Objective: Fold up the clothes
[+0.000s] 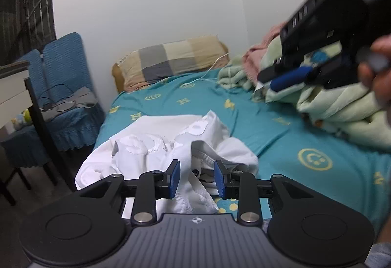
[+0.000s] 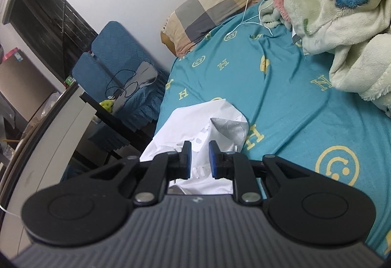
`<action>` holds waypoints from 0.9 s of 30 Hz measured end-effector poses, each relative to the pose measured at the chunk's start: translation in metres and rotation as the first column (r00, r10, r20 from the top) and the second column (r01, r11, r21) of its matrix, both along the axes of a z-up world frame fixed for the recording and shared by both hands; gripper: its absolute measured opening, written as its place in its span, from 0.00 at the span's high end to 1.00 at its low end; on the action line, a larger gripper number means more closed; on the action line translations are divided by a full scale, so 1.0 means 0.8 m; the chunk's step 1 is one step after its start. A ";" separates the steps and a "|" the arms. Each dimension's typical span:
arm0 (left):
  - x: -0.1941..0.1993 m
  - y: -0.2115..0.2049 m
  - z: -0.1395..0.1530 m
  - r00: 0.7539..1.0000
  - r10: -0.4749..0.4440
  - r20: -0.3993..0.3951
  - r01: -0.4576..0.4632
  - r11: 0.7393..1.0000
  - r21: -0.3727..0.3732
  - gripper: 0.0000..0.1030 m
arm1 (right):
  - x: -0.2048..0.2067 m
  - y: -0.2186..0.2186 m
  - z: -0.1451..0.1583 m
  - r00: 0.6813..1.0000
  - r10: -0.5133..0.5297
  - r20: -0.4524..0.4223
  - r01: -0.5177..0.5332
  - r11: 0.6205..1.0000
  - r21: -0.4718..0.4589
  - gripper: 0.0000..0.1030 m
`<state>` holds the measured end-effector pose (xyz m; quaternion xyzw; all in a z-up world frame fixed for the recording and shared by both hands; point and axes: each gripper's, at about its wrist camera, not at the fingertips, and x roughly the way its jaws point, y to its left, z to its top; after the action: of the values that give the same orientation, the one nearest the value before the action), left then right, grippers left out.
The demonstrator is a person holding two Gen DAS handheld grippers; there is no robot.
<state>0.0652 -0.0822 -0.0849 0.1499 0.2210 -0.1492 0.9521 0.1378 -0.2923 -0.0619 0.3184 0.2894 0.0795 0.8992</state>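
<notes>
One white garment (image 1: 171,153) lies crumpled at the bed's (image 1: 317,158) near edge. Left tongs (image 1: 196,178) stand apart over it, gripping nothing; right tongs (image 2: 198,160) likewise. Folding seems barely begun; next, pinch an edge.

White garment (image 1: 156,145): thin, smooth cloth, embroidered patches raised on it. The bedsheet (image 2: 293,101) reads as matt printed cotton, while the blanket (image 2: 330,11) looks fluffy fleece.

The bed (image 1: 305,131), under a teal patterned sheet, carries a crumpled white garment (image 1: 156,153) near its edge, a checked pillow (image 1: 171,60) at the head, a heaped green blanket (image 1: 342,106), and a white cable (image 1: 207,72).
</notes>
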 end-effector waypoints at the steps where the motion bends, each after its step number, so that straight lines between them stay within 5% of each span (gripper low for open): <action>1: 0.006 -0.006 -0.006 1.000 0.011 0.004 -0.011 1.000 0.024 0.66 | 0.000 -0.001 0.000 1.000 -0.001 -0.003 0.001 1.000 -0.005 0.82; 5: 0.030 -0.021 -0.027 0.995 0.086 0.046 -0.090 0.989 0.116 0.65 | 0.004 0.001 -0.010 0.999 0.006 -0.032 -0.006 1.000 -0.019 0.80; 9: 0.042 -0.011 -0.024 0.983 0.162 0.085 -0.170 0.980 0.101 0.63 | 0.011 0.004 -0.020 0.998 0.038 -0.057 -0.039 0.999 -0.011 0.79; 15: 0.038 -0.001 -0.012 0.978 0.171 0.123 -0.182 0.979 0.089 0.58 | 0.010 0.016 -0.022 0.996 0.066 -0.054 -0.067 0.997 -0.023 0.52; 21: 0.040 -0.005 -0.013 0.985 0.137 0.106 -0.147 0.984 0.098 0.55 | 0.010 0.030 -0.023 0.996 0.057 -0.068 -0.060 0.997 -0.052 0.51; 23: 0.052 0.003 -0.014 0.987 0.155 0.040 -0.157 0.986 0.059 0.64 | 0.011 0.035 -0.024 0.995 0.066 -0.068 -0.071 0.995 -0.069 0.51; 25: 0.062 0.022 -0.006 0.982 0.187 -0.008 -0.187 0.982 -0.024 0.89 | 0.013 0.039 -0.027 0.994 0.081 -0.076 -0.088 0.992 -0.089 0.51; 27: 0.062 0.046 0.011 0.979 0.200 -0.031 -0.203 0.967 -0.154 0.90 | 0.015 0.043 -0.030 0.992 0.100 -0.083 -0.108 0.988 -0.109 0.51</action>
<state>0.1151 -0.0450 -0.0760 0.0502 0.2298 -0.0699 0.9694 0.1498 -0.2578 -0.0858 0.2544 0.3442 0.0975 0.8985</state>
